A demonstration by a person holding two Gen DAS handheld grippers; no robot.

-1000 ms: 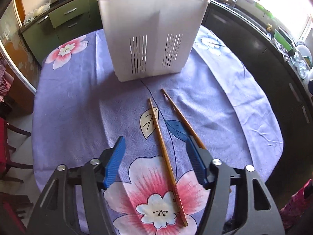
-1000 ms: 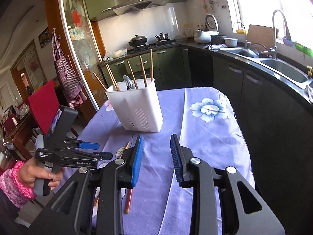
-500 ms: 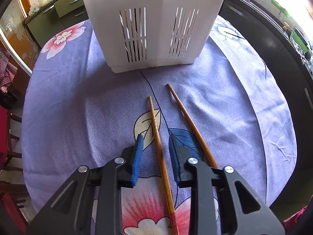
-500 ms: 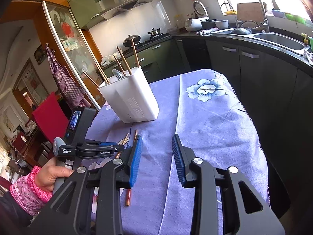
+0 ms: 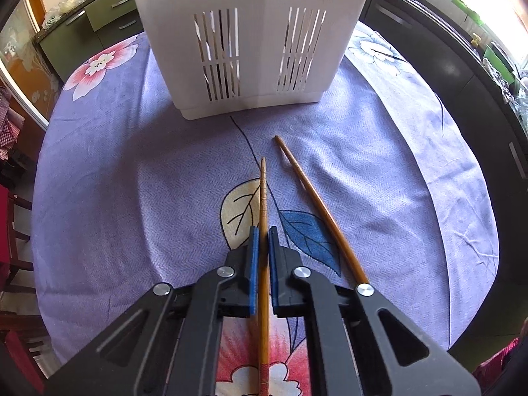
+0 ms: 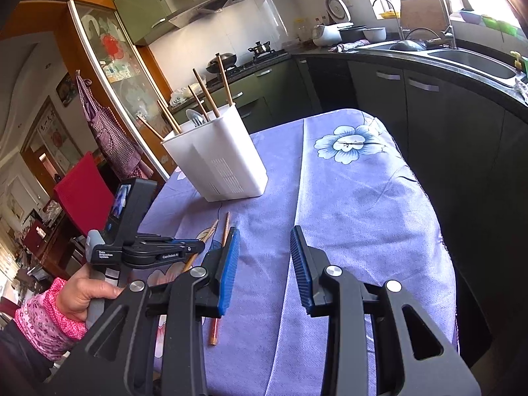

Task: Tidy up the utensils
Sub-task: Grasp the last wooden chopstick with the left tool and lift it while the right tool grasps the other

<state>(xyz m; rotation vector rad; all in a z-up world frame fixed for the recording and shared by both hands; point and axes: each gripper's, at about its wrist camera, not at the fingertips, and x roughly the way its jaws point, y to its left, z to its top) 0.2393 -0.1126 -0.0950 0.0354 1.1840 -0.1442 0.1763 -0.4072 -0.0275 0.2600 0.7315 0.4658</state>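
Left gripper (image 5: 261,257) clamps a thin brown wooden chopstick (image 5: 263,194) on the purple floral tablecloth (image 5: 132,198). Right gripper (image 6: 264,270) hangs part-open, empty. Gripped near mid-length, the stick could pivot and miss the slotted white plastic holder (image 5: 250,36).

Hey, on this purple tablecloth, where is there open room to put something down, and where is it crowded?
The tablecloth is bare between the white utensil holder and the counter-side edge, under the open right gripper. It is also bare left of the holder. Crowded: the strip before the holder, where the left gripper is shut on one chopstick beside another chopstick.

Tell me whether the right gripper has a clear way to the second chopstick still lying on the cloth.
Probably yes. The right gripper is open and empty, the loose chopstick lies apart from the one the left gripper clamps, with nothing over it.
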